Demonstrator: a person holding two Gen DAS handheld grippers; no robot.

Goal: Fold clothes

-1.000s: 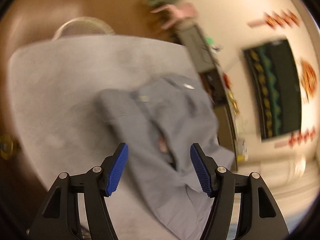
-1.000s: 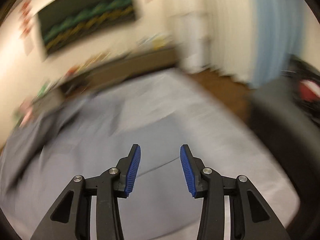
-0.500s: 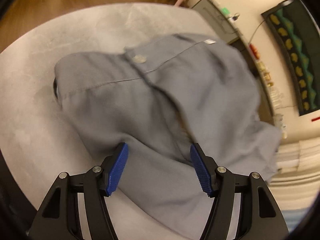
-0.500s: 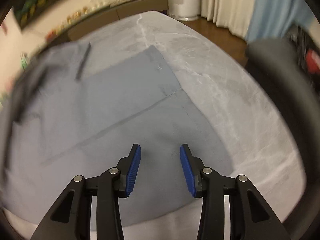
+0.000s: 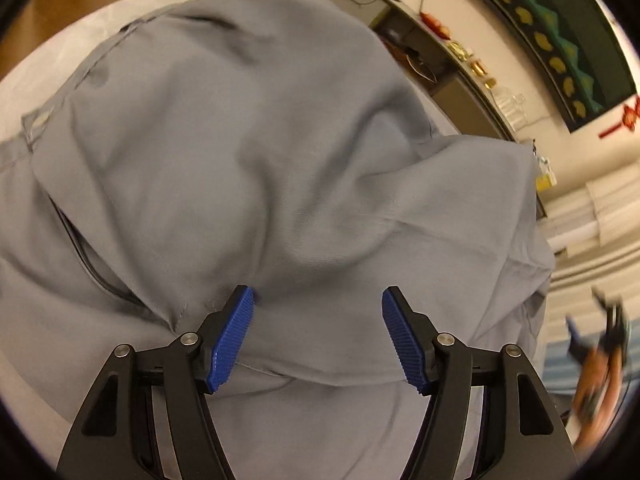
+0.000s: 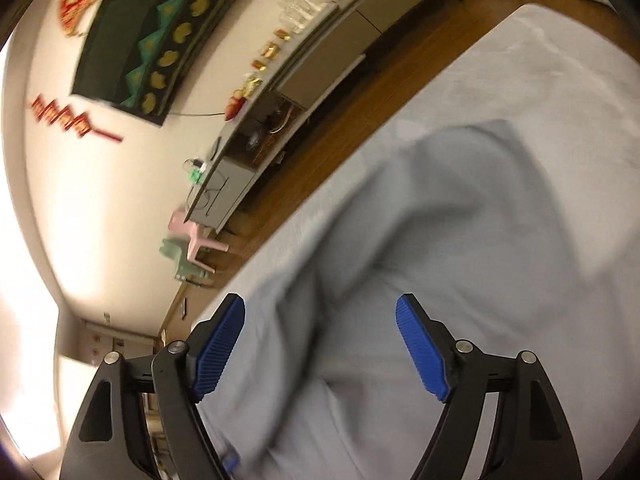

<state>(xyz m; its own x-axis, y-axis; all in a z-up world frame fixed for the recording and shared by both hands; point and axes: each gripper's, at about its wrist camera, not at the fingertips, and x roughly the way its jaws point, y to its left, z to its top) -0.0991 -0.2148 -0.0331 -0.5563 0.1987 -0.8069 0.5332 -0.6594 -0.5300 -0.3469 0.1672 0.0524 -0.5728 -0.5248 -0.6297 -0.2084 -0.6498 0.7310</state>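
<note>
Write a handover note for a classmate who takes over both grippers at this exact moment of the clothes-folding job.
Left gripper: jaws open, holding nothing, low over the grey garment.
Right gripper: jaws open, holding nothing, over the same garment; that view is blurred.
Things: the garment lies bunched and rumpled on the pale grey cloth-covered table. A zip opening shows at the left of the left wrist view; a seam corner sits just beside the left gripper's left finger.
Done: no neat fold is visible.
Left: grasp an edge with each gripper, spread the garment flat, then fold it.
</note>
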